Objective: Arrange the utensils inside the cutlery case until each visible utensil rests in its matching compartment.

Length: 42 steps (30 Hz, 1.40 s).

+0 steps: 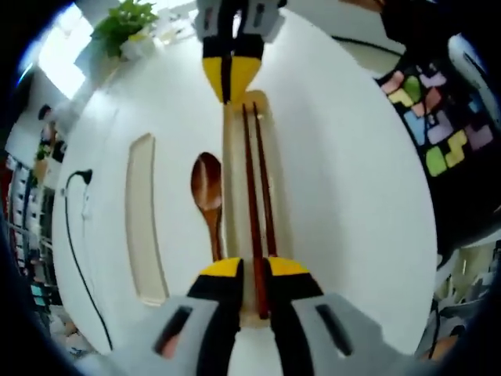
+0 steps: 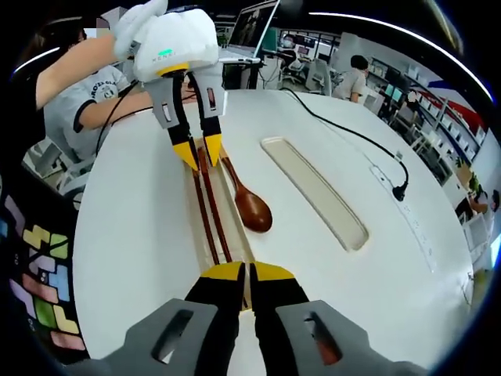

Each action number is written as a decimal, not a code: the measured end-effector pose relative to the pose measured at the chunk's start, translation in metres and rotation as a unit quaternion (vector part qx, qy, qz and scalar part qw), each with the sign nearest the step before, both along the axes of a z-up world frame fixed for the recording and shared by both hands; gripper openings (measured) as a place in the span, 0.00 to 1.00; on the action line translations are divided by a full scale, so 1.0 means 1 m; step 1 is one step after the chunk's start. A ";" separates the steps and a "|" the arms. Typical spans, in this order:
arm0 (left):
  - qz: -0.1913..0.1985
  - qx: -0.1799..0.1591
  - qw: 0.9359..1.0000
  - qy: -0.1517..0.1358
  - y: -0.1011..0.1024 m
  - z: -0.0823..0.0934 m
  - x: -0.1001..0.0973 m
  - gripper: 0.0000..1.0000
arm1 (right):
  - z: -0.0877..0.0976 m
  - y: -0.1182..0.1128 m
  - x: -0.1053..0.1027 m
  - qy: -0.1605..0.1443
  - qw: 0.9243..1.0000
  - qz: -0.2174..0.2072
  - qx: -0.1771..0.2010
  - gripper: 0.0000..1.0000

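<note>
Two dark wooden chopsticks (image 1: 254, 180) lie lengthwise in the long cream cutlery case (image 1: 235, 157). My left gripper (image 1: 254, 270) is shut on their near ends; in the right gripper view, the left gripper (image 2: 200, 157) pinches the chopsticks (image 2: 210, 215) at the far end of the case (image 2: 194, 219). A brown wooden spoon (image 1: 207, 188) lies alongside the case's edge, and the spoon (image 2: 252, 210) has its bowl on the table. My right gripper (image 2: 246, 274) is shut on nothing at the case's other end; that right gripper (image 1: 232, 78) sits just past the chopstick tips.
A second long cream tray part (image 1: 145, 219), (image 2: 317, 192) lies apart on the round white table (image 1: 352, 196). A black cable (image 2: 352, 133) runs along one side. A potted plant (image 1: 125, 23) stands at the table edge. A person's sleeve (image 2: 78, 94) is behind the left gripper.
</note>
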<state>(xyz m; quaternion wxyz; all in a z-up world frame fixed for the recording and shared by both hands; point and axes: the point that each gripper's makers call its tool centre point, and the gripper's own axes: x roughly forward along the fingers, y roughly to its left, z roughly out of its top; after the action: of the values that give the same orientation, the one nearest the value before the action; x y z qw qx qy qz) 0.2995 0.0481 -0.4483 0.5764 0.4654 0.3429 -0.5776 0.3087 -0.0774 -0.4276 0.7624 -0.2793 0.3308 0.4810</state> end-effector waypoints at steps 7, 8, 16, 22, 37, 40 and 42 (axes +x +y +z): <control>0.014 -0.020 1.000 -0.010 0.001 0.011 0.003 0.11 | -0.004 0.001 0.002 0.012 1.000 -0.008 0.006 0.02; 0.034 -0.020 0.999 -0.016 0.004 0.012 0.007 0.11 | -0.004 0.001 0.002 0.014 1.000 -0.009 0.008 0.02; 0.096 -0.020 0.995 -0.032 0.036 0.033 0.020 0.11 | 0.002 0.009 0.017 0.019 0.999 -0.036 0.031 0.05; 0.093 0.000 0.995 -0.043 0.056 0.024 0.019 0.11 | 0.002 0.021 0.025 0.075 0.993 -0.069 0.063 0.05; 0.109 0.017 0.993 -0.042 0.082 0.002 0.023 0.13 | -0.012 0.040 0.039 0.112 0.989 -0.092 0.035 0.07; 0.103 0.021 0.994 -0.042 0.081 -0.001 0.024 0.14 | -0.020 0.035 0.042 0.107 0.990 -0.095 0.007 0.09; 0.101 0.022 0.994 -0.040 0.081 -0.002 0.024 0.14 | -0.023 0.029 0.046 0.096 0.991 -0.091 -0.016 0.09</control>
<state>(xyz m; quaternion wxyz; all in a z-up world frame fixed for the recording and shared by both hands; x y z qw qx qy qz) 0.3235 0.1292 -0.4501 0.6350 0.4637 0.3772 -0.4894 0.3542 -0.0479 -0.4509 0.7633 -0.2130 0.4339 0.4287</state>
